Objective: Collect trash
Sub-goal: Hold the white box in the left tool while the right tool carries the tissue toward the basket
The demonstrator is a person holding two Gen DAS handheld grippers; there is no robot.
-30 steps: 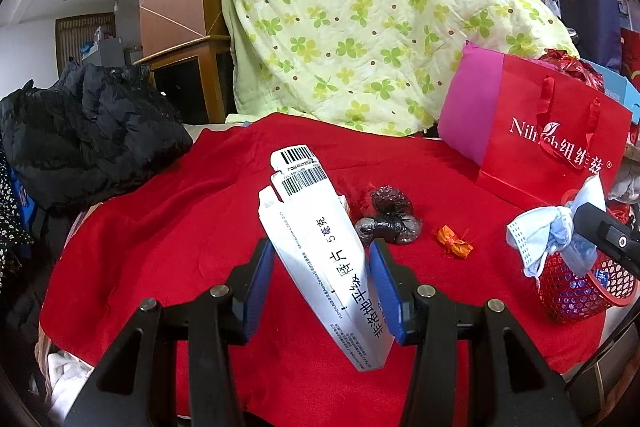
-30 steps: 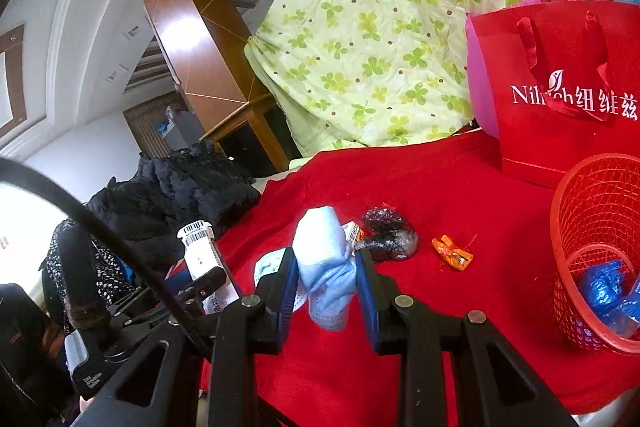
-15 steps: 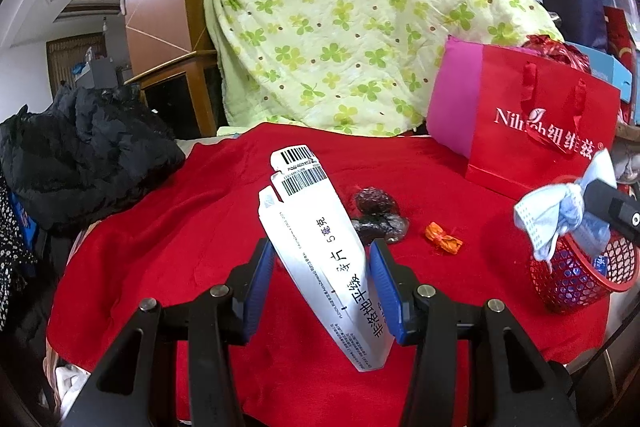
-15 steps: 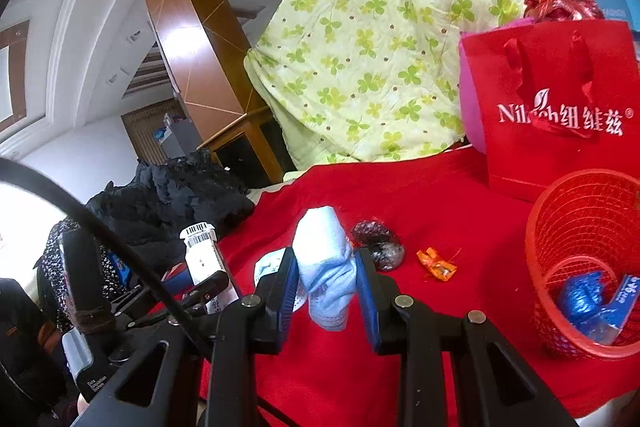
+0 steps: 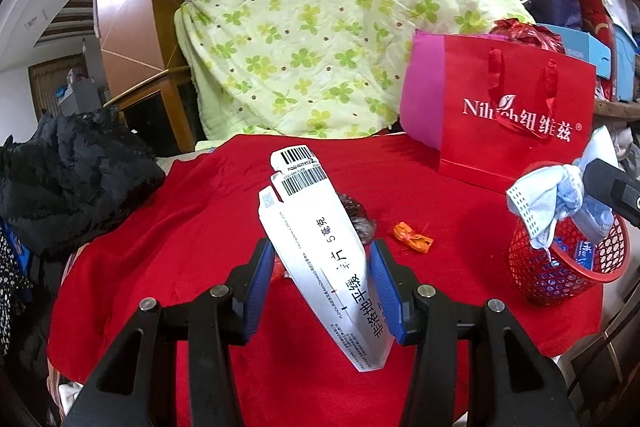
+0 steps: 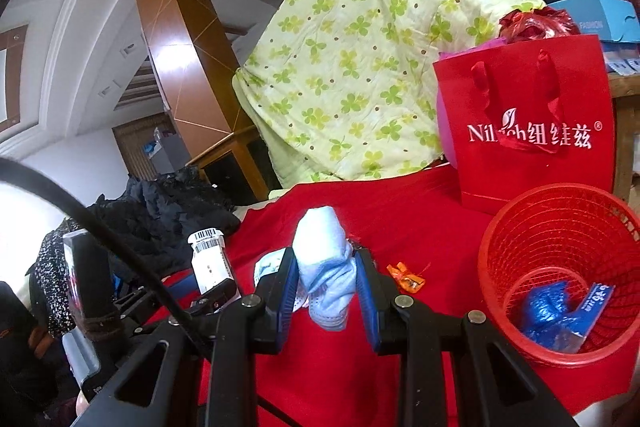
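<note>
My left gripper [image 5: 320, 287] is shut on a long white carton [image 5: 320, 247] with barcodes, held tilted above the red cloth. My right gripper [image 6: 326, 287] is shut on a crumpled light-blue face mask [image 6: 326, 267]. In the left wrist view that face mask [image 5: 548, 203] hangs just above the rim of the red mesh basket [image 5: 560, 279]. From the right wrist, the red mesh basket [image 6: 560, 267] stands at the right, with blue wrappers [image 6: 560, 311] inside. An orange candy wrapper [image 5: 412, 239] and a dark crumpled wrapper [image 5: 360, 219] lie on the cloth.
A red paper gift bag [image 5: 512, 131] stands behind the basket. A green-flowered quilt [image 5: 320, 27] drapes over something at the back. A black jacket [image 5: 72, 179] lies at the left. The red tablecloth [image 5: 200, 227] falls off at the front and right edges.
Both grippers have moved right with their loads. The mask has travelled toward the basket, which now fills more of the right wrist view. Neither grip has altered.
</note>
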